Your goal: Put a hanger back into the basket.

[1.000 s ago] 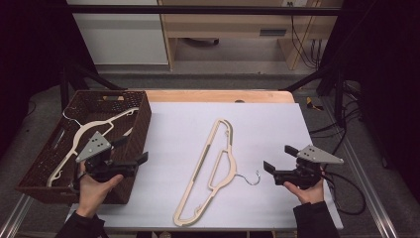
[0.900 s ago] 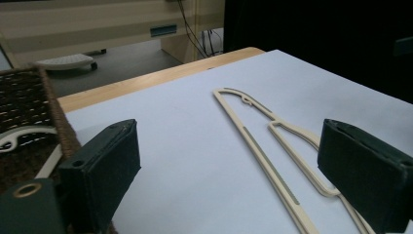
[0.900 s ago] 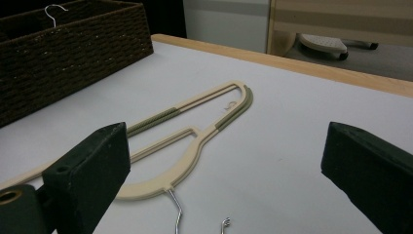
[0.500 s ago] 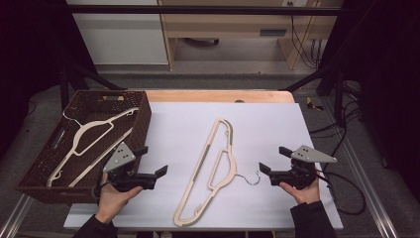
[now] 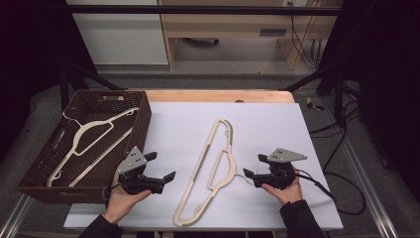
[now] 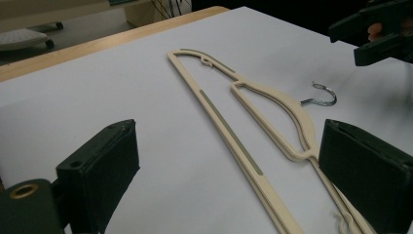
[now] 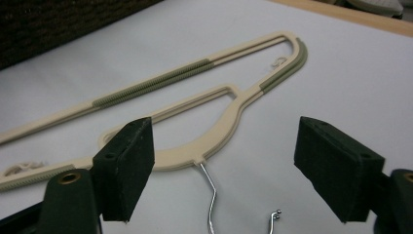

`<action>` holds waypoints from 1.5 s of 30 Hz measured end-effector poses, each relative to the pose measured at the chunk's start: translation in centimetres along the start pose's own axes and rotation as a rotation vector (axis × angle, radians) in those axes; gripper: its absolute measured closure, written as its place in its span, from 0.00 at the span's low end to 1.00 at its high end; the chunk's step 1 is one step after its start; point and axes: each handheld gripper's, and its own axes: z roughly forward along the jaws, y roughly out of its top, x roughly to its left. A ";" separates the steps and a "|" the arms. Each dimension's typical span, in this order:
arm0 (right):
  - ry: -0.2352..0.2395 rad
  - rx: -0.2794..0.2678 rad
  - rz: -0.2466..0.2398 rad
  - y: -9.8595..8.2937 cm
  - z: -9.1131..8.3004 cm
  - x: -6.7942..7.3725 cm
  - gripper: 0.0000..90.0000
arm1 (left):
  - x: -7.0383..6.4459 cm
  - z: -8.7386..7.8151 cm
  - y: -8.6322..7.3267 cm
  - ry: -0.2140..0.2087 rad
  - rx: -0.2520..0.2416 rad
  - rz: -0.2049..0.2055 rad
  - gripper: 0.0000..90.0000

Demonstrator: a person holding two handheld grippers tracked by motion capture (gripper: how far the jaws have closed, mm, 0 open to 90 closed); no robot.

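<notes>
A cream plastic hanger (image 5: 231, 157) with a metal hook (image 5: 239, 174) lies flat and aslant on the white table top. My left gripper (image 5: 163, 165) hovers open just left of its long bar, jaws pointing right. My right gripper (image 5: 252, 165) is open too, right beside the hook and facing left. In the left gripper view the hanger (image 6: 272, 97) and its hook (image 6: 324, 95) lie ahead between the wide jaws of the left gripper (image 6: 229, 146). In the right gripper view the hanger's neck (image 7: 219, 131) and hook wire (image 7: 212, 200) sit between the spread jaws of the right gripper (image 7: 226, 141).
A dark wicker basket (image 5: 143, 116) stands at the table's left and holds another cream hanger (image 5: 91, 130). A wooden strip (image 5: 213, 95) runs along the far edge. Cables trail off the right side (image 5: 341, 193). The right gripper (image 6: 375, 29) appears far off in the left gripper view.
My left gripper has swung right, from over the basket onto the table near the hanger's bar. The right gripper has crept a little left toward the hook. The hanger has not moved.
</notes>
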 end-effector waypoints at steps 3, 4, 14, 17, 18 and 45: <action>0.006 0.045 -0.018 -0.3 1.2 0.1 0.30 | 0.1 0.2 -0.2 0.000 0.006 -0.001 0.08; 0.006 0.057 -0.027 -0.4 1.6 0.1 0.31 | 0.1 0.3 -0.2 0.003 0.006 -0.001 0.08; 0.036 0.155 -0.018 -1.8 4.1 -0.1 0.51 | 0.0 0.5 -0.7 -0.002 0.015 0.004 0.09; 0.044 0.197 -0.024 -2.2 4.7 -0.4 0.58 | 0.0 0.5 -0.8 -0.006 0.012 0.005 0.10; 0.051 0.210 -0.022 -2.3 4.8 -0.4 0.62 | 0.0 0.5 -0.8 -0.008 0.013 0.006 0.10; 0.109 0.220 -0.054 -2.4 4.8 -0.9 0.97 | -0.4 1.1 -1.2 -0.017 0.043 0.018 0.12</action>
